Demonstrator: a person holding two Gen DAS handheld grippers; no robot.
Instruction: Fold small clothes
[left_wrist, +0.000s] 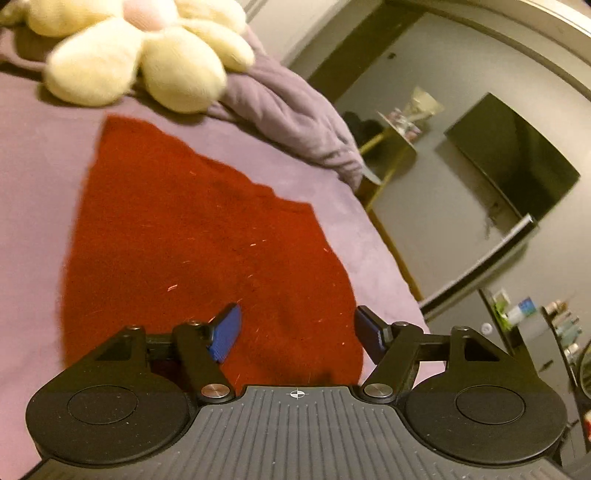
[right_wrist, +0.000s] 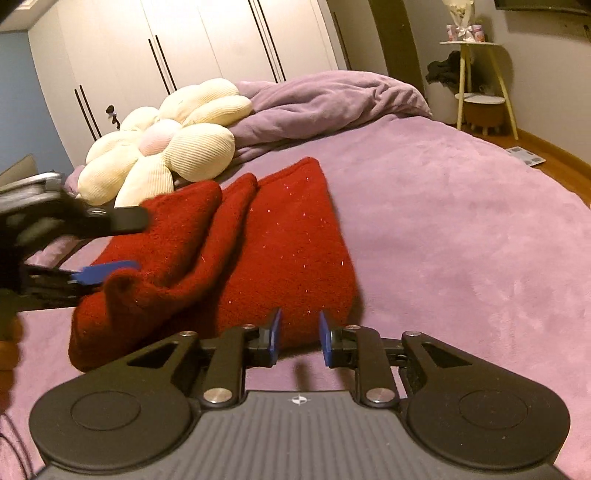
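Bed (right_wrist: 461, 229): covered in a purple fleece; to the right of the garment a broad bare stretch runs out to the bed's rounded edge, with wooden floor beyond it.
Blanket (right_wrist: 325, 99): purple, bunched in a heap along the far side, just behind the cushion.
Flower cushion (right_wrist: 166, 140): cream petals with a pink middle, at the far left, near the garment's far corner.
Red garment (right_wrist: 280, 243): a red knit lying on the bed; its right part lies flat with a straight right edge, its left part is rumpled into ridges and a raised fold at the near left.
Left tongs (left_wrist: 297, 332): spread wide over the garment's near edge, nothing between the blue pads; in the right wrist view they stand at the rumpled left side.
Right tongs (right_wrist: 298, 334): slightly apart, empty, poised at the garment's near edge.
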